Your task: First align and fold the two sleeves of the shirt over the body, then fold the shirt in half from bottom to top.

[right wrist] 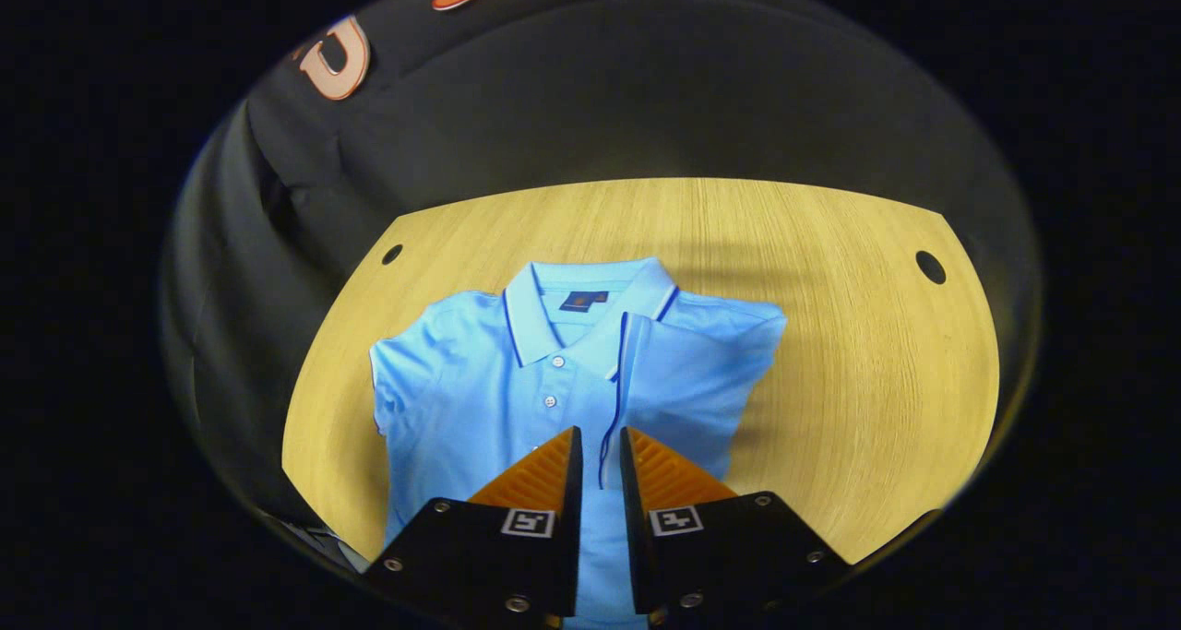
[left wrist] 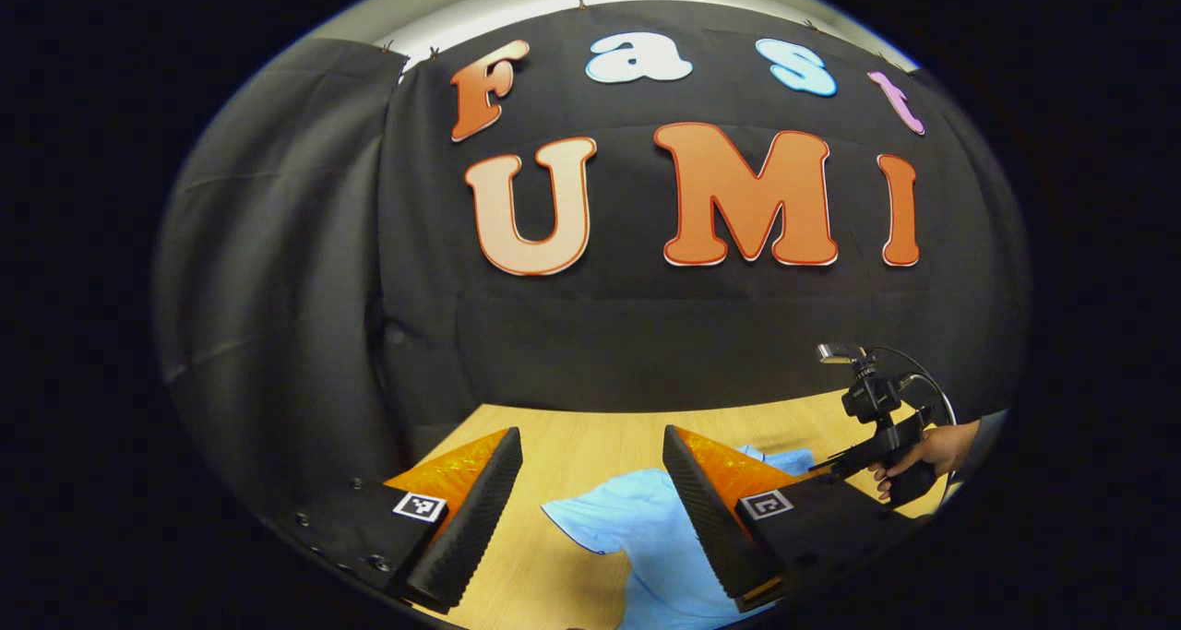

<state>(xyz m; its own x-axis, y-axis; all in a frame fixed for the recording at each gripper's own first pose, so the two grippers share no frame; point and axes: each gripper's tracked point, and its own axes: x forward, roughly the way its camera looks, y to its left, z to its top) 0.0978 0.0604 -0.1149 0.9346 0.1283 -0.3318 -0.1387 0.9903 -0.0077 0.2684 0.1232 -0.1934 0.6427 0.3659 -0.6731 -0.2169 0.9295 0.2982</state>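
A light blue polo shirt (right wrist: 480, 399) lies face up on the wooden table (right wrist: 849, 353), collar toward the far wall. One sleeve (right wrist: 683, 372) is folded across the chest, its dark-trimmed edge running down the middle. My right gripper (right wrist: 600, 438) hovers above the shirt's lower middle with its fingers nearly together. Only a narrow slit is left, with nothing clamped in it. My left gripper (left wrist: 592, 445) stands open low over the table, and part of the shirt (left wrist: 637, 528) lies between its fingers. Farther right, a hand (left wrist: 927, 453) holds the right gripper (left wrist: 853, 459).
The table has a round hole at each far corner (right wrist: 930, 267) (right wrist: 392, 254). Black cloth walls close in the back and sides. Bare wood lies to the right of the shirt (right wrist: 876, 409).
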